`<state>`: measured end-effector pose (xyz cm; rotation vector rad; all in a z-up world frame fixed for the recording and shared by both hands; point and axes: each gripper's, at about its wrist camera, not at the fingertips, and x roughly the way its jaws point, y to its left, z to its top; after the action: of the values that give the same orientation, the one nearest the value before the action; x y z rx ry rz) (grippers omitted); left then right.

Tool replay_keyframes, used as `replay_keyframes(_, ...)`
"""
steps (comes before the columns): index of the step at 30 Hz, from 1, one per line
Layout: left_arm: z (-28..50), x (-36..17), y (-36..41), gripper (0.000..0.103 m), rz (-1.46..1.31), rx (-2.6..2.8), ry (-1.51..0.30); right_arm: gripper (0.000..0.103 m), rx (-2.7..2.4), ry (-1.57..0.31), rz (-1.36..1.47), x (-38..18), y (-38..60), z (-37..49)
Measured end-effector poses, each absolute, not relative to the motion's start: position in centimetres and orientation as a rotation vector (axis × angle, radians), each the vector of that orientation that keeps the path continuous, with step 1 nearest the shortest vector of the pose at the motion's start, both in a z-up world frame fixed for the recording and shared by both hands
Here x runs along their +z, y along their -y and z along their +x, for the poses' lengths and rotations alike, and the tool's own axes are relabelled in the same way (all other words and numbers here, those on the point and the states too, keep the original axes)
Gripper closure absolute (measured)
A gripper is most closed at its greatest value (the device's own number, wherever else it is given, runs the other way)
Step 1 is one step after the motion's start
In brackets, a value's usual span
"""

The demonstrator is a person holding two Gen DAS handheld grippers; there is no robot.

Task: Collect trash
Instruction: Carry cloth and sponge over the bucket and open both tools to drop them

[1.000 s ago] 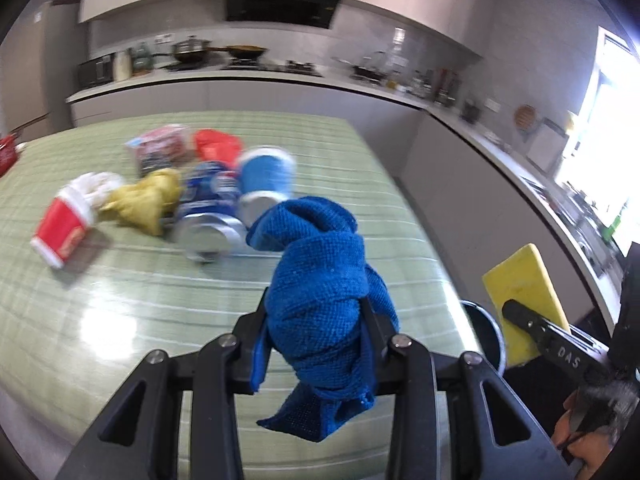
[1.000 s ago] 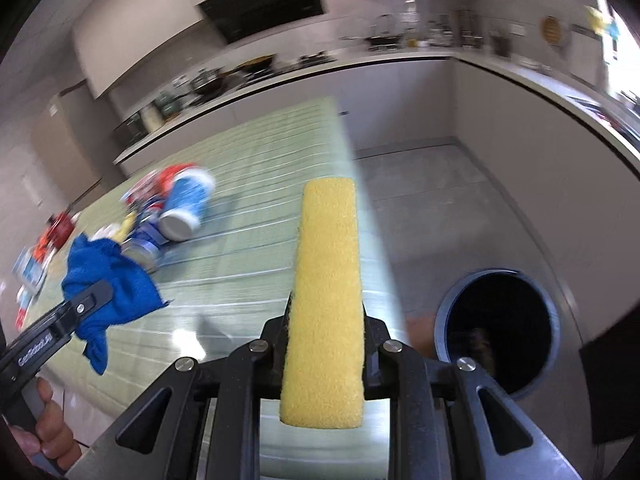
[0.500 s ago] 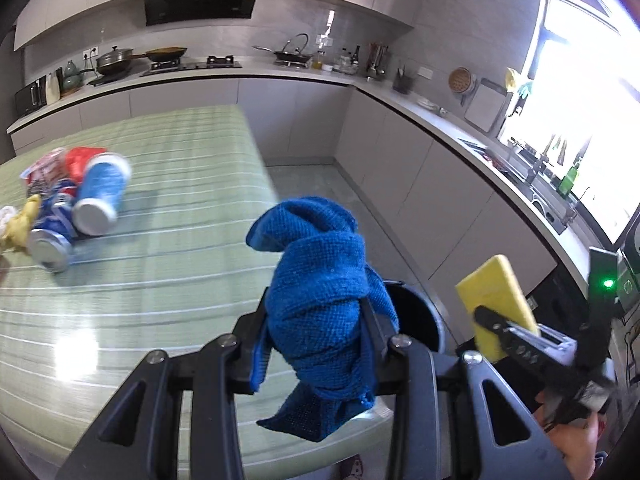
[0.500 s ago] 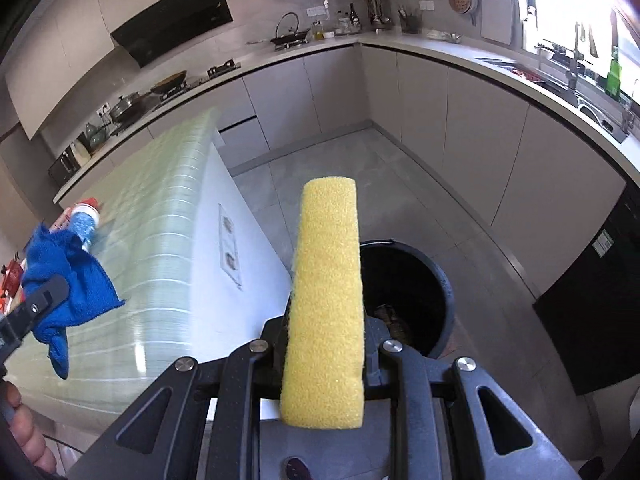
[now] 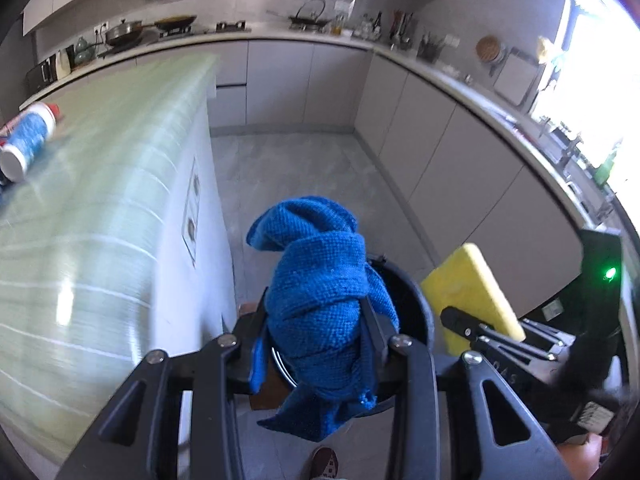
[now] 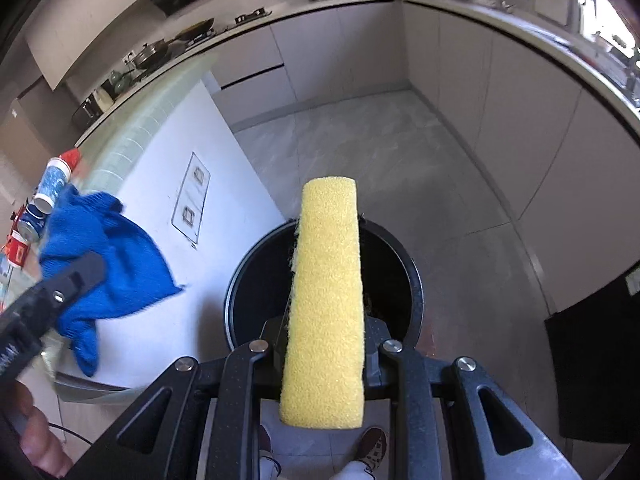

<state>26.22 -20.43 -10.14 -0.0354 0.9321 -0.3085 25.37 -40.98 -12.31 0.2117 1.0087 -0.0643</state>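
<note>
My left gripper is shut on a crumpled blue cloth and holds it above the near rim of a black round trash bin on the floor. My right gripper is shut on a yellow sponge, held upright over the same bin, whose dark inside holds some trash. The sponge also shows in the left wrist view, to the right of the cloth. The cloth shows in the right wrist view, left of the bin.
The green striped table with a white side panel stands left of the bin. A blue cup and cans lie on it. Grey cabinets line the back and right. The person's shoes are below.
Both grippers have moved right, off the table, and come down closer over the bin. The cloth and the sponge stay gripped.
</note>
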Motion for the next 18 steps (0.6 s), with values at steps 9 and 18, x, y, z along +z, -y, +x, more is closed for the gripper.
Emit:
replay_keyframes(9, 27.5, -13.8, 23.3, 0.062, -0.007, -0.265, -0.992, 0.031, -0.042, -1.011, 0.197, -15.0, 43.8, 27.3)
replay_keyframes(18, 27.5, -12.2, 25.6, 0.023, 0.046, -0.246, -0.968, 0.031, -0.129, -0.951, 0.157, -13.0, 45.8, 26.4)
